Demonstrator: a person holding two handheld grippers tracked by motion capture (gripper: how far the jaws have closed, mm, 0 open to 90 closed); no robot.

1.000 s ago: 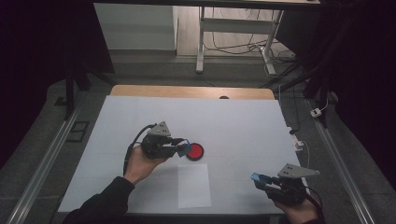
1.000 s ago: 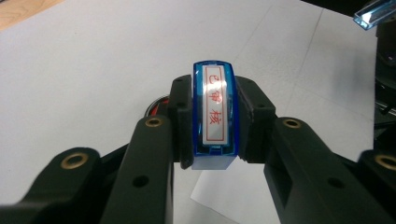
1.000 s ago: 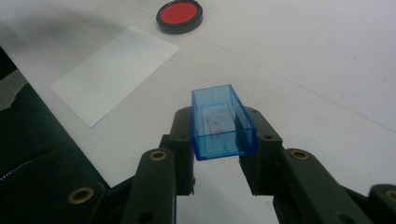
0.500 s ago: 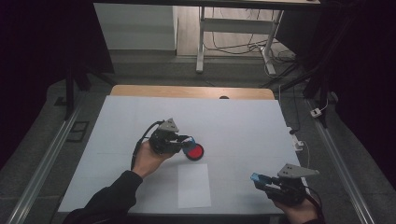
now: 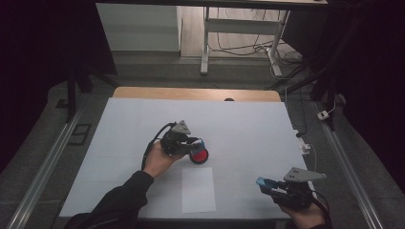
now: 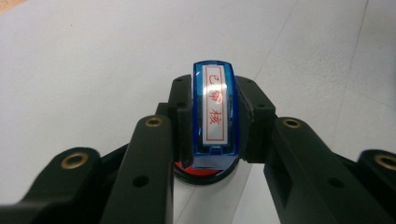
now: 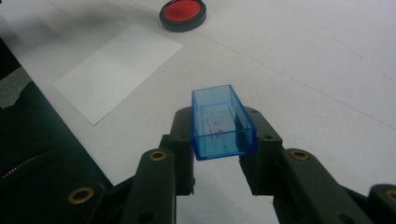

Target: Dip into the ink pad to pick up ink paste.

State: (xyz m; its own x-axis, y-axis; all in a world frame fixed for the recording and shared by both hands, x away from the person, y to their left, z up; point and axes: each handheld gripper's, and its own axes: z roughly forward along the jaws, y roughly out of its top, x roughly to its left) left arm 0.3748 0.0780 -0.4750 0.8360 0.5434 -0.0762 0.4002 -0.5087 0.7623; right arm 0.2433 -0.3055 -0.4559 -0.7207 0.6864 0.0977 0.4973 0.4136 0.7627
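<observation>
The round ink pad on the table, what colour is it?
Red, in a black case; the right gripper view shows it best.

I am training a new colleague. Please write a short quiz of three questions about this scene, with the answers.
1. True or false: the left tongs are shut on a blue stamp with a white label.
2. What lies directly under the stamp? A) the white paper sheet B) the red ink pad C) bare table
3. What do the right tongs hold?

Key: 1. True. 2. B; the stamp is over the pad, though contact cannot be told. 3. The stamp's open, empty blue cap.
</observation>
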